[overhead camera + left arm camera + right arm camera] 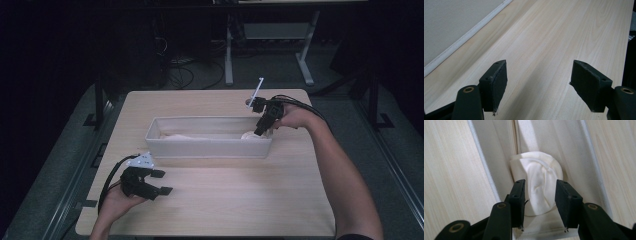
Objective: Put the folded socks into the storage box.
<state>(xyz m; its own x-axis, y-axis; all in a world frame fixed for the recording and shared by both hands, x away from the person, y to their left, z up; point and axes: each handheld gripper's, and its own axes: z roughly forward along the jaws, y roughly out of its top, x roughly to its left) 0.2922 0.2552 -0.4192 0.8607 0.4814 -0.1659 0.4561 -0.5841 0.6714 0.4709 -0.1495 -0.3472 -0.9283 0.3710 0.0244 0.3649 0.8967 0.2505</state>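
Over the right end of the long white fabric box (210, 147), we hold our right gripper (540, 205) pointing down, its jaws partly apart around one rolled white cloth (541, 182) without clearly pressing it. That cloth lies inside the box at its right end; one paler folded piece (192, 136) lies farther left in it. Our left gripper (537, 85) rests wide open and empty above the light wooden table (240, 200), near left.
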